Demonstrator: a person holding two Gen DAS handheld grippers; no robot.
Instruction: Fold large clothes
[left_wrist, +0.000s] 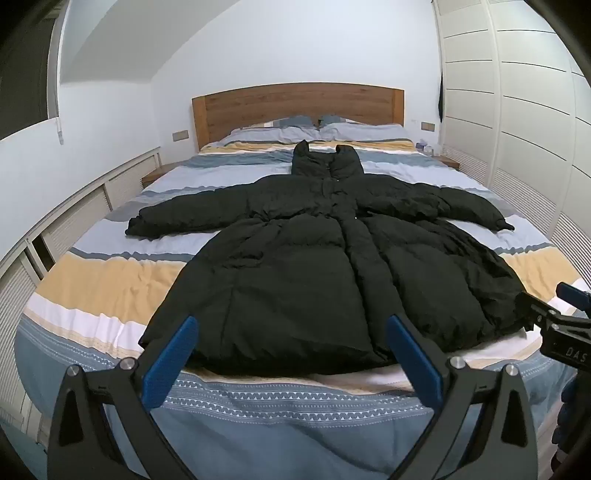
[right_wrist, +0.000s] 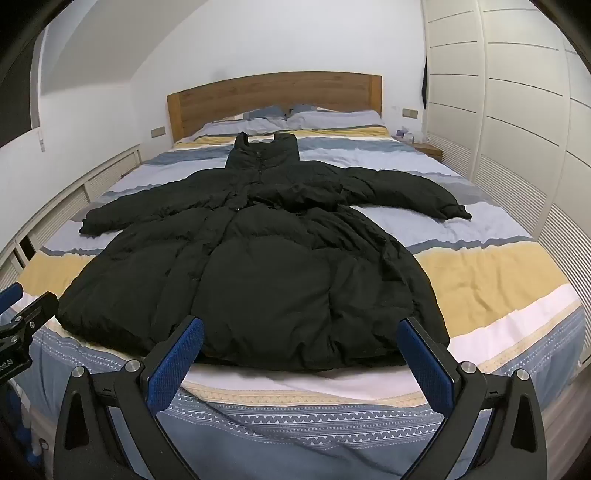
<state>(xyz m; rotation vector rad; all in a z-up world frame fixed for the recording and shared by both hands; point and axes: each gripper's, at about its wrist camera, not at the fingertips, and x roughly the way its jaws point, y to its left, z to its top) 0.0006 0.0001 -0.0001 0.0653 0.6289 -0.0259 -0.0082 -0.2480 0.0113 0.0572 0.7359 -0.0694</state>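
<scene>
A long black puffer coat (left_wrist: 314, 273) lies flat and face up on the striped bed (left_wrist: 110, 280), hood toward the headboard, both sleeves spread out sideways. It also shows in the right wrist view (right_wrist: 266, 280). My left gripper (left_wrist: 291, 328) is open and empty, its blue pads just short of the hem's left half. My right gripper (right_wrist: 301, 330) is open and empty, just short of the hem's right half. The right gripper also shows at the right edge of the left wrist view (left_wrist: 546, 310), near the coat's hem corner.
A wooden headboard (left_wrist: 295, 107) and two pillows (left_wrist: 295, 129) are at the far end. White wardrobe doors (left_wrist: 517, 129) line the right side. Low white cabinets (left_wrist: 74, 214) run along the left. Small nightstands (right_wrist: 428, 149) flank the bed.
</scene>
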